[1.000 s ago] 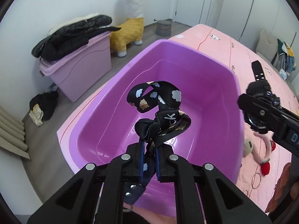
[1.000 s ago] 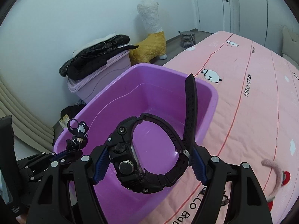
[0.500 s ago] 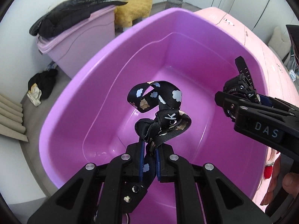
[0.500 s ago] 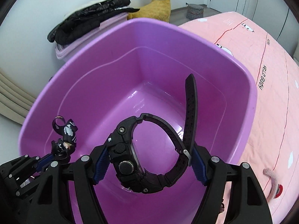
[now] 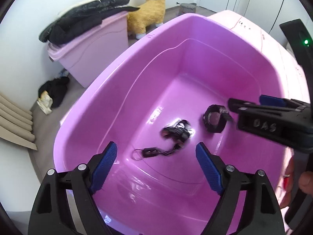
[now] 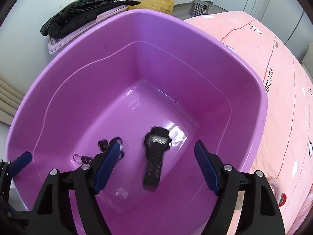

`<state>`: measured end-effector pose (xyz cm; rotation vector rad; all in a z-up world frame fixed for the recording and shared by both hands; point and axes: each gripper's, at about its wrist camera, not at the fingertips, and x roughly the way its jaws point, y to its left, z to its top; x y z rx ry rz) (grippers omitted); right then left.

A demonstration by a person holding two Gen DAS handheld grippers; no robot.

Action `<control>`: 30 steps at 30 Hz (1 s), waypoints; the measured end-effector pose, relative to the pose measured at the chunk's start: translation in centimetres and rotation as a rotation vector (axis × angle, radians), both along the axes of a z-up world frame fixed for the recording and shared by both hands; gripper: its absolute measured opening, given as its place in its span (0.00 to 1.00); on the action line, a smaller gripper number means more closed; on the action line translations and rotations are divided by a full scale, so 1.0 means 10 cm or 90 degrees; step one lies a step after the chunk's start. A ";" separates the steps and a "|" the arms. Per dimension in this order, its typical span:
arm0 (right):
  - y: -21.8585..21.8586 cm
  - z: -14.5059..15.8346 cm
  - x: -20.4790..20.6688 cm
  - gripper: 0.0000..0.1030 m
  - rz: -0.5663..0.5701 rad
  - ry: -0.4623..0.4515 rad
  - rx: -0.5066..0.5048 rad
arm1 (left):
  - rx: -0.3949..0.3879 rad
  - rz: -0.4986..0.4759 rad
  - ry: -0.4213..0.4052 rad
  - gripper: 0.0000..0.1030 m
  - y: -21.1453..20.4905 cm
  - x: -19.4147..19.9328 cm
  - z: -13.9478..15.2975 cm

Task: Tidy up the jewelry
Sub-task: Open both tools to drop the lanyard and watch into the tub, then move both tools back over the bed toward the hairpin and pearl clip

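I have both tools hovering over the large purple plastic tub (image 6: 244, 74), and both are empty. My left gripper (image 5: 156, 156) has its blue-padded jaws spread wide with nothing between them; my right gripper (image 6: 157, 159) is released the same way.

The two pieces lie on the tub floor. In the left wrist view, the black fabric lanyard strap with its small metal clip (image 5: 172, 137) sits in a loose heap near the middle, its clip end trailing toward 8 o'clock. The chunky black digital wristwatch (image 5: 214, 120) lies close beside it at about 2 o'clock, apart from it as far as I can tell. In the right wrist view the watch (image 6: 155, 156) rests face up, band running toward 6 o'clock, and the strap (image 6: 109, 146) is partly hidden behind my left finger pad.

My worries from here:

- The tools are near each other inside the tub; the right gripper (image 5: 273, 121) crosses the left view at 3 o'clock. Lifting both out carelessly could knock them together or catch the rim.
- Both items look slightly blurred, so they may not have settled. The glossy floor could let the watch slide into the strap, and the loose loops could tangle round its buckle.
- Anything dropped in next from this height could land on the watch face.
- The tub sits at the edge of the pink printed bedspread (image 6: 283, 98); a push on its wall might shift it on the soft surface.
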<state>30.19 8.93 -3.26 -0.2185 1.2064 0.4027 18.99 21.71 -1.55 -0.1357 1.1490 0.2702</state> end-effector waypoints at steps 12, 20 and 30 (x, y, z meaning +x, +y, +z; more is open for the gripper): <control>-0.05 0.10 -0.07 0.73 -0.011 -0.010 0.023 | 0.002 0.000 -0.011 0.79 0.01 -0.09 0.09; -0.06 0.23 -0.17 0.73 -0.017 -0.024 0.033 | 0.001 0.009 -0.032 0.79 0.05 -0.20 0.21; -0.24 0.42 -0.50 0.73 -0.031 -0.043 0.064 | 0.010 0.001 -0.060 0.79 -0.01 -0.40 0.40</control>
